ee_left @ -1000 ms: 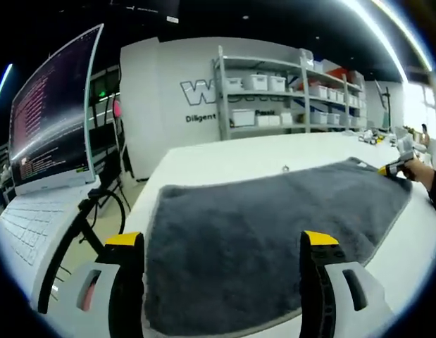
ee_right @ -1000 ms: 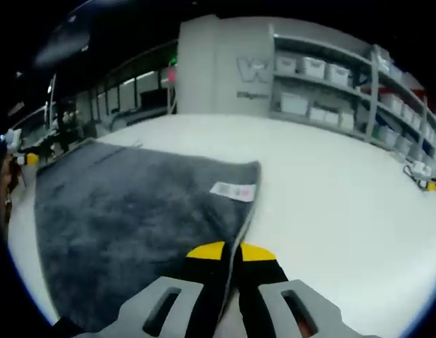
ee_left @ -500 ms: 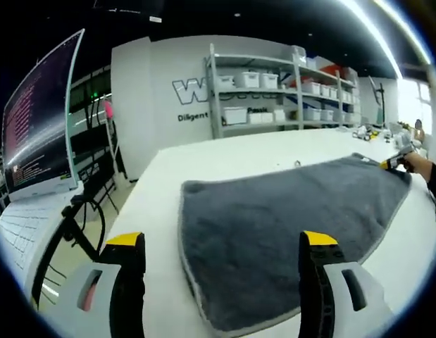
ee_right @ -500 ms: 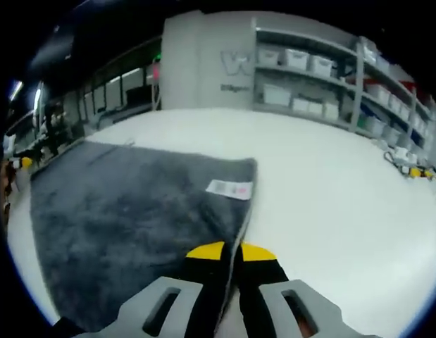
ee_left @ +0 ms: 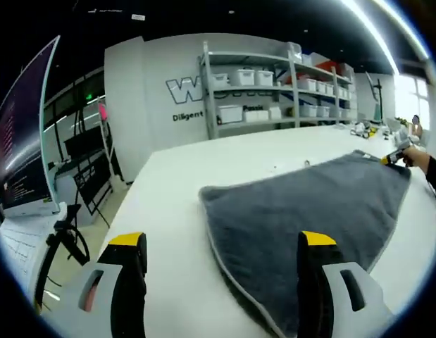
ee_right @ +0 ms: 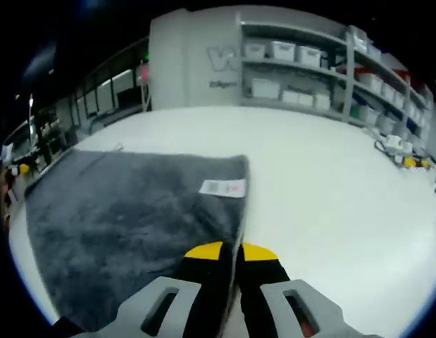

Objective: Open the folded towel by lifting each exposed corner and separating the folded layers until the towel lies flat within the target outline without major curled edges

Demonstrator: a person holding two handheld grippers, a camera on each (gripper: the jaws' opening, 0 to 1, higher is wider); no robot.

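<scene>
Right gripper (ee_right: 230, 248), bottom centre, pinched onto the dark grey plush towel (ee_right: 126, 218) edge, seemingly to tension it flat; left gripper (ee_left: 221, 239) spread wide, empty, straddling the near corner.

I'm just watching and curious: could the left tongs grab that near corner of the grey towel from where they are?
Probably yes. The left tongs are open, and the towel's near corner lies flat on the white table just ahead, with nothing between.
</scene>
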